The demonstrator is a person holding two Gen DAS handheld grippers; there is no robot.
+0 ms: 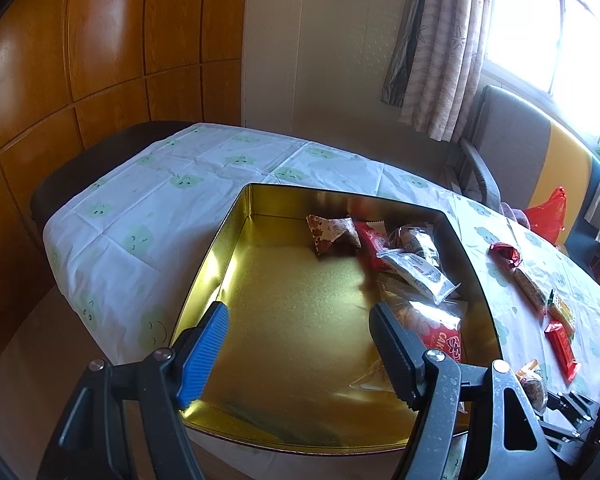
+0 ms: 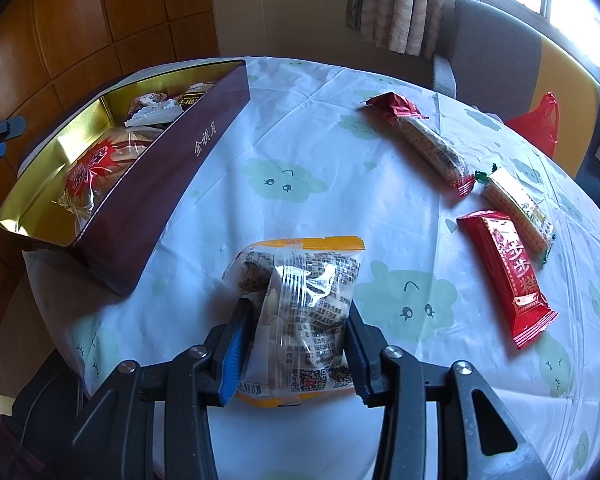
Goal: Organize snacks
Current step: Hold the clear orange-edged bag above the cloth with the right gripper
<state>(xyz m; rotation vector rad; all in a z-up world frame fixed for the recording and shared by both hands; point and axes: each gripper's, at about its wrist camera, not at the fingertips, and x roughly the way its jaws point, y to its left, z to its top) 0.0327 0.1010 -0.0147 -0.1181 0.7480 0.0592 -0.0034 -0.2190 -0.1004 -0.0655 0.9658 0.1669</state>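
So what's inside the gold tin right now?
The gold tin holds several wrapped snacks along one side: a patterned packet, a clear packet, a large cake bag. Whatever lies beneath them is covered.

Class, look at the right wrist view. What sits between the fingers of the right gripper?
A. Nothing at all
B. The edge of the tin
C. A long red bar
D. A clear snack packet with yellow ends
D: the right gripper has its jaws closed against both sides of the clear snack packet, while the red bar lies apart on the tablecloth and the tin stands off to the left.
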